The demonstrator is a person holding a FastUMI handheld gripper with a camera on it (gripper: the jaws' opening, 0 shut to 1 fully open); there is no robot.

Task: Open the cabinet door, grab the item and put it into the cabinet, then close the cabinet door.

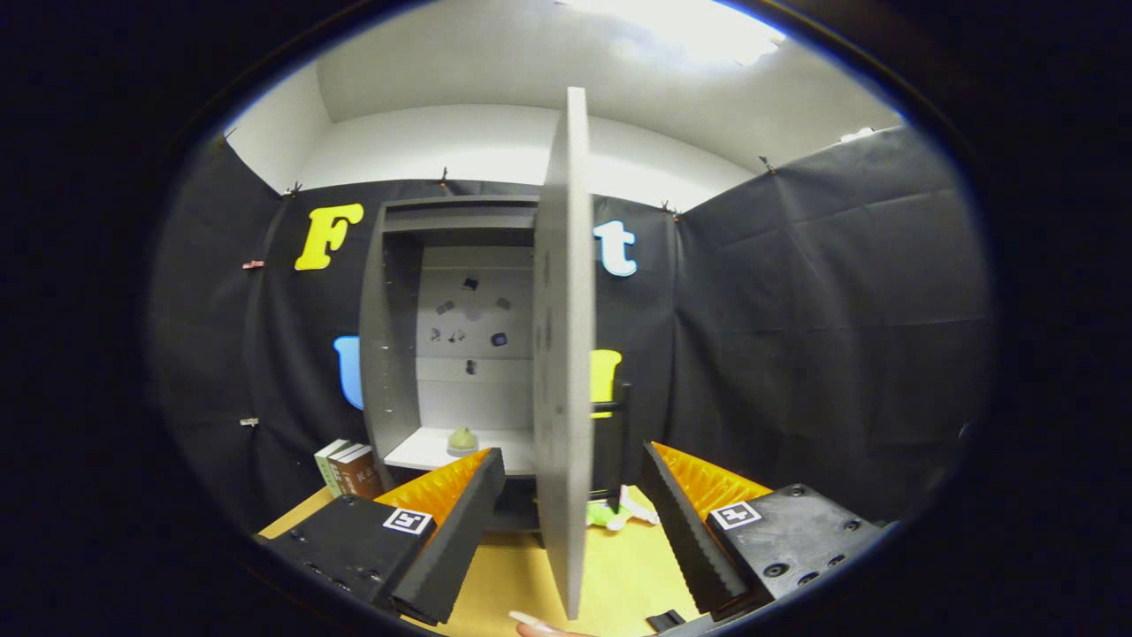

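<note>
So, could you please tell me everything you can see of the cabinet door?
The cabinet door is a tall, flat grey panel, seemingly matt board, with small holes along its inner face. It stands swung open, edge-on toward the camera, rising between the open claw's fingers without visibly touching either. A dark handle projects from its right-hand face. Behind and left of it is the open grey cabinet; its lower edge hangs over the wooden table.
</note>
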